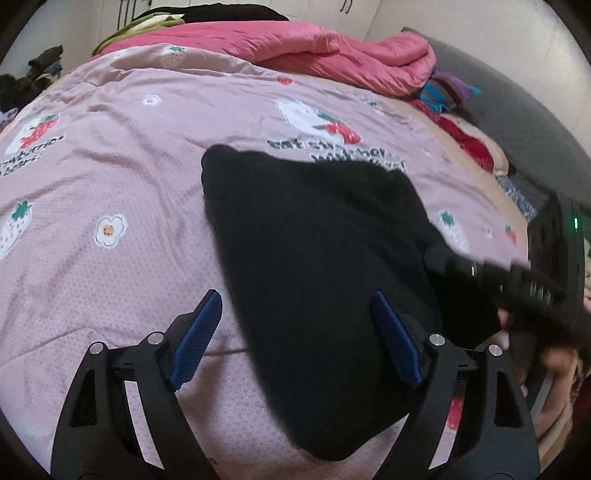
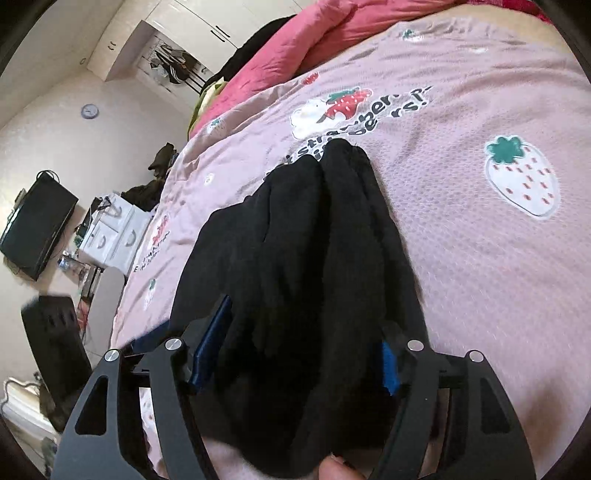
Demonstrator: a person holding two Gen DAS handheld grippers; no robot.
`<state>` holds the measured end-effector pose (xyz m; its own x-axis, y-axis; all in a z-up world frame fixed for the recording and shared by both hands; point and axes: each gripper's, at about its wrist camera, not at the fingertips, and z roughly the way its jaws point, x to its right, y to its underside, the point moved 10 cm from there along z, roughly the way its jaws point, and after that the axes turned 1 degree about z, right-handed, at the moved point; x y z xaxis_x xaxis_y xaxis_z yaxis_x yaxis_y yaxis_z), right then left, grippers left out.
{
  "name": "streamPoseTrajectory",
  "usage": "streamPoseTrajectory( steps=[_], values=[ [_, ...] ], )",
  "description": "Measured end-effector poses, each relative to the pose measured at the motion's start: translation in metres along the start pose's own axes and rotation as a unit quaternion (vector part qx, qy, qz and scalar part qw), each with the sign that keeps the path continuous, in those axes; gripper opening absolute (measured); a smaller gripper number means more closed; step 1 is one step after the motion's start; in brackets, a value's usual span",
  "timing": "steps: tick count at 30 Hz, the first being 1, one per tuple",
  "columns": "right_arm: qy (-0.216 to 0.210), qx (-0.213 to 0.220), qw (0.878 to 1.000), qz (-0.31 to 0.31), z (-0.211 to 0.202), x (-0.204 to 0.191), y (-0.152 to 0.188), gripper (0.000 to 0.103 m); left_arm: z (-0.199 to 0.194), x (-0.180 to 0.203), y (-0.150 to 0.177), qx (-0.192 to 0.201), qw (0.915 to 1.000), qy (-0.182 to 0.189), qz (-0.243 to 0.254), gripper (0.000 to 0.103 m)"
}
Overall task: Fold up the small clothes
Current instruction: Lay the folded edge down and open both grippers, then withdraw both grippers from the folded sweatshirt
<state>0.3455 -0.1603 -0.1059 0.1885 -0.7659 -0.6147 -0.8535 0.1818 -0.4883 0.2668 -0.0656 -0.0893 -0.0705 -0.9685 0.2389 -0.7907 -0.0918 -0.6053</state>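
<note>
Black garment [image 1: 317, 236] lies on bed's pink strawberry-print cover [image 1: 110, 177], centre of view. Left tongs [image 1: 299, 332] wide open, holding nothing. Right tongs [image 2: 295, 354] parted, cloth between but ungripped. Red quilt [image 1: 332, 51] at 12 o'clock; wall clock [image 2: 89, 110], wardrobe [image 2: 192, 26] at 10 o'clock.

- Left gripper [image 1: 295, 332]: two matte black skeletal arms with triangular cut-outs, each tipped with a blue textured pad [image 1: 197, 341].
- Round silver screws [image 1: 156, 336] cap the linkage joints (two on each side).
- Right gripper [image 2: 295, 354]: the same black frame, blue pads and silver screws.
- A bare fingertip [image 2: 334, 469] shows at the bottom edge.
</note>
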Motion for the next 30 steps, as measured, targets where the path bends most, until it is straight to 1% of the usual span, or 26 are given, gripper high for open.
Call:
streamPoseTrajectory(
  steps=[2,4,5,6,7,10,13,15,17,18,20,21,22,24,25,29,30],
  values=[
    [0.008,0.004,1.0,-0.019,-0.002,-0.003,0.001,0.056,0.0,0.0,0.0,0.002,1.0,0.001,-0.003,0.077],
    [0.011,0.007,0.999,-0.033,0.0,-0.006,-0.001,0.041,0.001,0.001,-0.002,0.002,1.0,0.002,-0.006,0.077],
    [0.009,0.009,0.999,-0.037,0.001,-0.007,-0.001,0.035,0.001,0.001,-0.002,0.002,1.0,0.002,-0.005,0.077],
    [0.007,0.013,0.999,-0.041,0.002,-0.008,-0.003,0.024,0.001,0.003,-0.003,0.002,1.0,0.003,-0.004,0.077],
    [0.008,0.019,0.999,-0.048,0.0,-0.009,-0.004,0.021,0.001,0.005,-0.003,0.002,1.0,0.003,-0.004,0.077],
    [0.026,0.045,0.995,-0.086,-0.01,-0.019,-0.008,0.019,0.001,0.011,-0.004,0.002,1.0,0.009,-0.001,0.077],
    [0.037,0.064,0.991,-0.111,-0.02,-0.024,-0.012,0.018,-0.002,0.017,-0.004,0.006,0.9999,0.012,0.003,0.078],
    [0.057,0.067,0.988,-0.126,-0.023,-0.019,-0.012,0.018,-0.004,0.022,-0.003,0.005,0.9998,0.02,0.004,0.078],
    [0.069,0.059,0.988,-0.123,-0.019,-0.008,-0.011,0.018,-0.005,0.026,0.0,0.002,0.9997,0.024,0.01,0.079],
    [0.071,0.048,0.989,-0.117,-0.014,-0.002,-0.009,0.019,-0.004,0.028,0.0,0.001,0.9996,0.024,0.013,0.08],
    [0.084,0.037,0.99,-0.105,-0.008,0.009,-0.005,0.024,-0.005,0.031,0.003,0.0,0.9995,0.025,0.019,0.08],
    [0.092,0.037,0.99,-0.102,-0.008,0.013,-0.004,0.034,-0.006,0.032,0.003,0.0,0.9995,0.025,0.019,0.08],
    [0.104,0.043,0.988,-0.101,-0.011,0.017,-0.003,0.045,-0.007,0.032,0.004,0.0,0.9995,0.025,0.02,0.081],
    [0.125,0.059,0.984,-0.111,-0.02,0.018,-0.002,0.05,-0.009,0.033,0.006,0.0,0.9994,0.029,0.018,0.081],
    [0.136,0.067,0.982,-0.116,-0.026,0.017,-0.002,0.056,-0.011,0.033,0.007,0.0,0.9994,0.031,0.018,0.081],
    [0.177,0.105,0.968,-0.147,-0.049,0.013,0.003,0.066,-0.019,0.035,0.009,0.004,0.9992,0.035,0.02,0.081],
    [0.186,0.119,0.963,-0.152,-0.057,0.011,0.005,0.072,-0.023,0.035,0.01,0.008,0.9991,0.035,0.022,0.081]
  ],
)
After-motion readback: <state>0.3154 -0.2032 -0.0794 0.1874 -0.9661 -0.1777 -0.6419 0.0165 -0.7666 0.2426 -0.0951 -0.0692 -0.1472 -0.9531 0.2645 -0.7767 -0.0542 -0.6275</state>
